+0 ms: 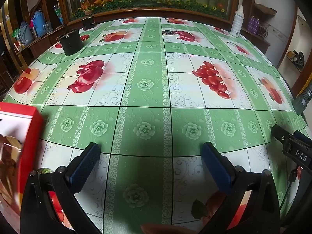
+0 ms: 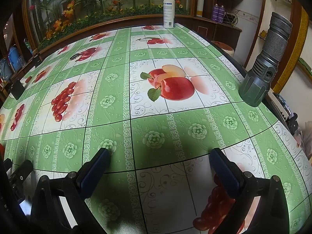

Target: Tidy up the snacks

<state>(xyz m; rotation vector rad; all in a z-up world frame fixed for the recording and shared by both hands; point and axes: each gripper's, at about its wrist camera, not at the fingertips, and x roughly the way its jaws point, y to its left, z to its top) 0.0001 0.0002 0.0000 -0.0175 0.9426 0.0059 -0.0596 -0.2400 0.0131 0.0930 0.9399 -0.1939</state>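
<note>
A red snack box (image 1: pixel 18 152) with a brown picture on its face stands at the left edge of the left wrist view, just left of my left gripper (image 1: pixel 151 148). That gripper hovers over the green fruit-print tablecloth (image 1: pixel 148 89) with its blue pads wide apart and nothing between them. My right gripper (image 2: pixel 161 154) is open too, empty, above the same cloth near a printed apple. Part of the right tool (image 1: pixel 292 148) shows at the right edge of the left wrist view. No snack appears in the right wrist view.
A black cup (image 1: pixel 71 42) stands at the far left of the table, a white spray bottle (image 2: pixel 168 11) at the far edge, and a grey flashlight (image 2: pixel 265 62) head-down near the right edge. A small dark round item (image 1: pixel 169 32) lies far back. A glass plant display backs the table.
</note>
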